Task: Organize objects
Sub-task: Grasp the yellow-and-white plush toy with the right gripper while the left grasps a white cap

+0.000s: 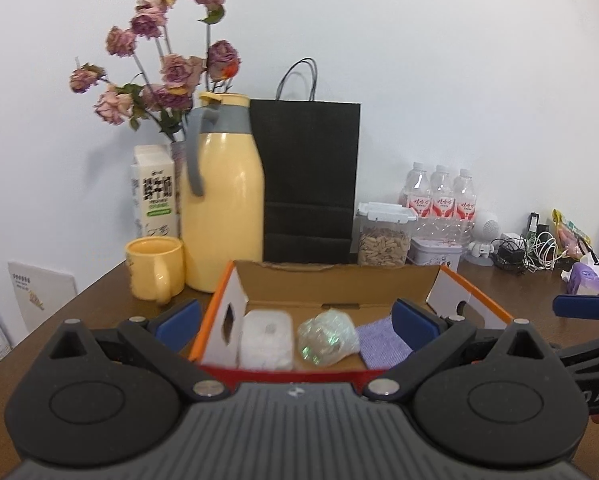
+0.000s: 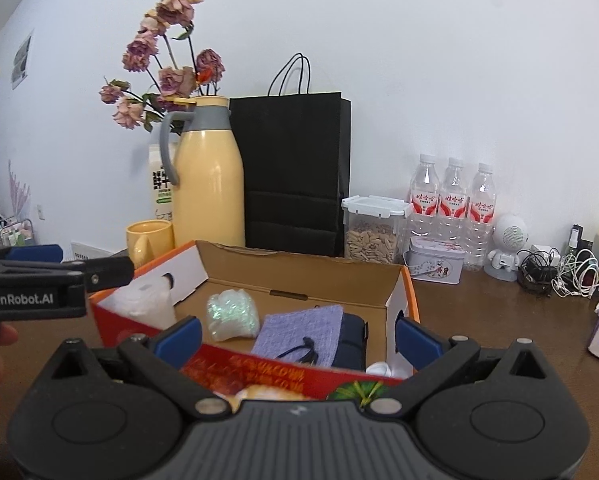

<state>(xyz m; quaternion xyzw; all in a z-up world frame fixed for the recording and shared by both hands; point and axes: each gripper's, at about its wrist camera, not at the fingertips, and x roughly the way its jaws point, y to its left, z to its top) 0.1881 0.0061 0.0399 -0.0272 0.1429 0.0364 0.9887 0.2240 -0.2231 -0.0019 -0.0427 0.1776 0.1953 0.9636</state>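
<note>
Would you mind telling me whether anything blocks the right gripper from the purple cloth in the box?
Only the open cardboard box's red front wall lies between the right gripper and the purple woven cloth; above it nothing visible intervenes.

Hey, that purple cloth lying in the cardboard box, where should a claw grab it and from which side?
Take the purple cloth from above, at its near left corner beside the shiny plastic bundle. It lies flat and limp, partly over a dark pouch, so pinching a free corner probably lifts it cleanly.
</note>
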